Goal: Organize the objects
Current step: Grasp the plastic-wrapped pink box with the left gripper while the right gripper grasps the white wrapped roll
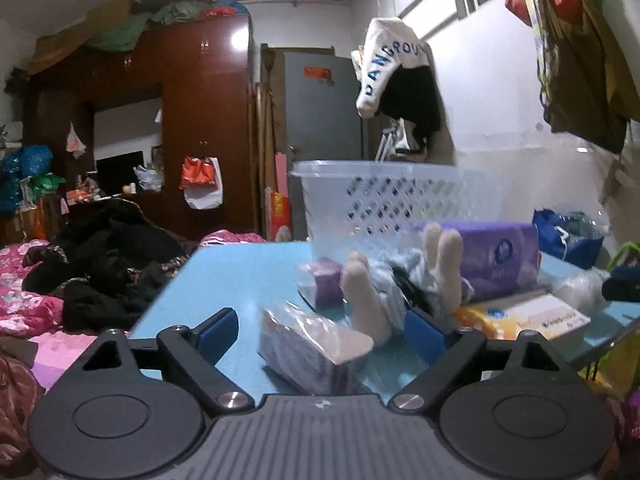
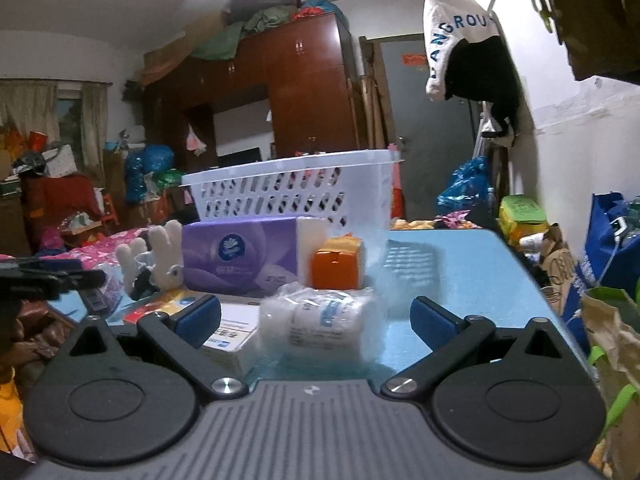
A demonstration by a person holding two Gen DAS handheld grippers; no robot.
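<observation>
A white slotted plastic basket (image 1: 384, 196) (image 2: 296, 196) stands at the far side of the blue table (image 1: 232, 280) (image 2: 460, 280). My left gripper (image 1: 320, 328) is open, its fingers on either side of a small wrapped purple tissue pack (image 1: 312, 352). Behind it lie a white plush toy (image 1: 368, 300) (image 2: 160, 256), another small purple pack (image 1: 324, 280) and a large purple tissue pack (image 1: 496, 256) (image 2: 240, 256). My right gripper (image 2: 316, 316) is open around a clear bag of white rolls (image 2: 320, 320). An orange box (image 2: 338, 264) stands behind the bag.
A flat orange-and-white box (image 1: 532, 316) (image 2: 232, 332) lies on the table between the two grippers. A bed with pink bedding and dark clothes (image 1: 80, 272) is left of the table. Bags (image 2: 608, 240) crowd the floor to the right, by the wall.
</observation>
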